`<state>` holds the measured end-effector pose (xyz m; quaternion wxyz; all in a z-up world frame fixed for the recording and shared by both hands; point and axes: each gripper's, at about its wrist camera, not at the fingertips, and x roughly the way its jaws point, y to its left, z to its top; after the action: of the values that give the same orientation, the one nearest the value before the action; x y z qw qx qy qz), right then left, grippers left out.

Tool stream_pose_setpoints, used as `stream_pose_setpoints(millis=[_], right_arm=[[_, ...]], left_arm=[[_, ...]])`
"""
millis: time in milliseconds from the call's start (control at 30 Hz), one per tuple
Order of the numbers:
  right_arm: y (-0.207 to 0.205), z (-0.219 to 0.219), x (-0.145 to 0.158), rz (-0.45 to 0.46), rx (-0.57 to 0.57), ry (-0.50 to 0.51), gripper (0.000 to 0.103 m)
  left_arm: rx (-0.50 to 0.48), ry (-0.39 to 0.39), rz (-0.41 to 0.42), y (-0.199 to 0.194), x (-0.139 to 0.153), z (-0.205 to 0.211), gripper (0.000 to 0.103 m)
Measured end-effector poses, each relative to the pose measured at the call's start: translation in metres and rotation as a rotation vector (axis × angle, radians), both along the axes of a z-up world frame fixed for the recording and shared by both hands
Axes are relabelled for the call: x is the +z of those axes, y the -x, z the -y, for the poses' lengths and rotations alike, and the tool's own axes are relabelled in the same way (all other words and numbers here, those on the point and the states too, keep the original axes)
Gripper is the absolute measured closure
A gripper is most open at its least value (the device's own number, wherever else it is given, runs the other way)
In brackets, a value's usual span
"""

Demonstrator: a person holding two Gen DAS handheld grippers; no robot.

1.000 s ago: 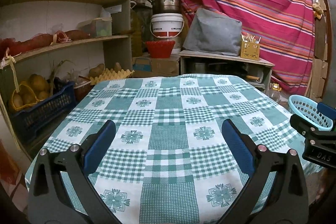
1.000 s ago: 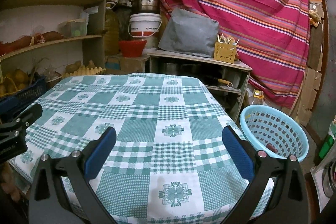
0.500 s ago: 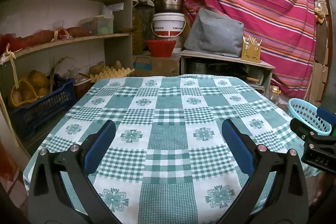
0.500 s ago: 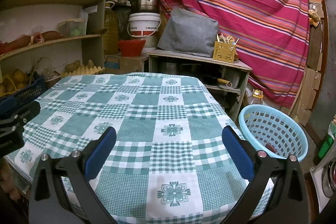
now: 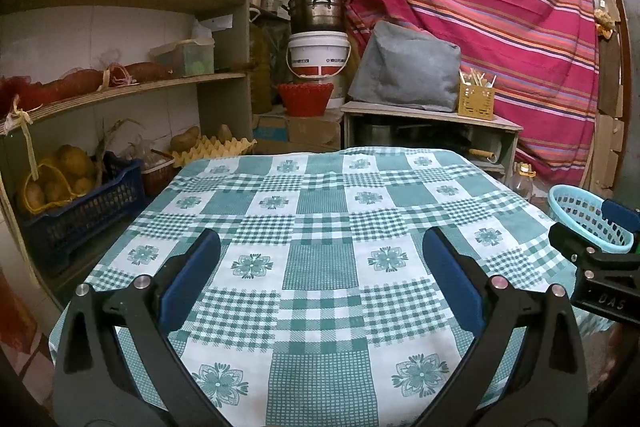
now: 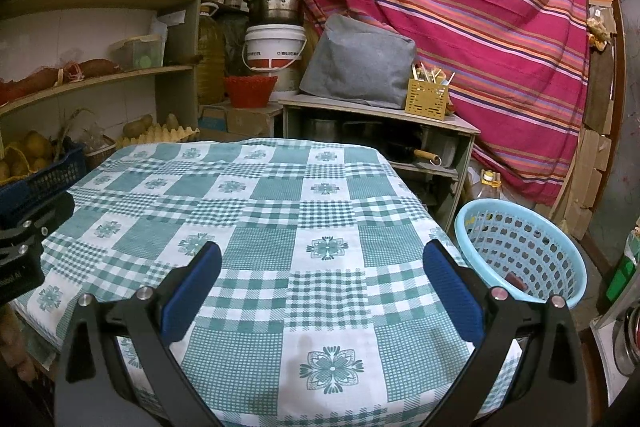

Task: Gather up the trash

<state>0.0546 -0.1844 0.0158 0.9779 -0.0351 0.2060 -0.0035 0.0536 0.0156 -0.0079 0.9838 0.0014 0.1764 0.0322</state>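
Observation:
A light blue plastic basket (image 6: 520, 251) stands on the floor right of the table, with a small dark item (image 6: 516, 281) inside it. It also shows at the right edge of the left wrist view (image 5: 576, 215). The table wears a green and white checked cloth (image 5: 320, 219), also seen in the right wrist view (image 6: 260, 211). I see no trash on it. My left gripper (image 5: 320, 247) is open and empty above the near part of the table. My right gripper (image 6: 322, 259) is open and empty above the table's near right part.
Wooden shelves (image 5: 120, 87) with crates, potatoes and egg trays stand at the left. A low cabinet (image 6: 376, 131) with a grey bag and a yellow holder stands behind the table. A striped red cloth (image 6: 460, 7) hangs at the back.
Both grippers have drawn back slightly from the table, so a bit more of the cloth shows. Both stay open and empty.

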Motion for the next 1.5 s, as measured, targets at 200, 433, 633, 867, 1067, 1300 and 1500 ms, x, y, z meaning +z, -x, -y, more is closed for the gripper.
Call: stream_pose_setpoints(millis=[200, 433, 633, 867, 1067, 1300, 1500], right_arm=[[-0.0013, -0.0002, -0.0011, -0.001, -0.001, 0.002, 0.005], [-0.0009, -0.001, -0.0024, 0.004, -0.005, -0.002, 0.005], [-0.0008, -0.0009, -0.0021, 0.003, -0.005, -0.002, 0.005], [-0.0006, -0.0008, -0.0023, 0.004, -0.005, -0.002, 0.005], [0.0007, -0.0025, -0.0017, 0.01, -0.005, 0.002, 0.005], [0.0011, -0.0038, -0.0016, 0.008, -0.01, -0.003, 0.005], [0.0005, -0.0036, -0.0014, 0.01, -0.009, 0.0, 0.005]], left_arm=[[-0.004, -0.002, -0.001, -0.0003, 0.0018, 0.0009, 0.005], [-0.006, 0.006, -0.004, -0.0001, 0.0026, 0.0004, 0.005], [-0.01, 0.006, -0.006, -0.0012, 0.0036, -0.0002, 0.005], [-0.01, 0.006, -0.006, -0.0011, 0.0035, -0.0003, 0.005], [-0.011, 0.009, -0.012, -0.0015, 0.004, -0.0002, 0.005], [-0.01, 0.007, -0.011, -0.0011, 0.0044, 0.0004, 0.005], [-0.013, 0.005, -0.009, -0.0003, 0.0061, 0.0005, 0.005]])
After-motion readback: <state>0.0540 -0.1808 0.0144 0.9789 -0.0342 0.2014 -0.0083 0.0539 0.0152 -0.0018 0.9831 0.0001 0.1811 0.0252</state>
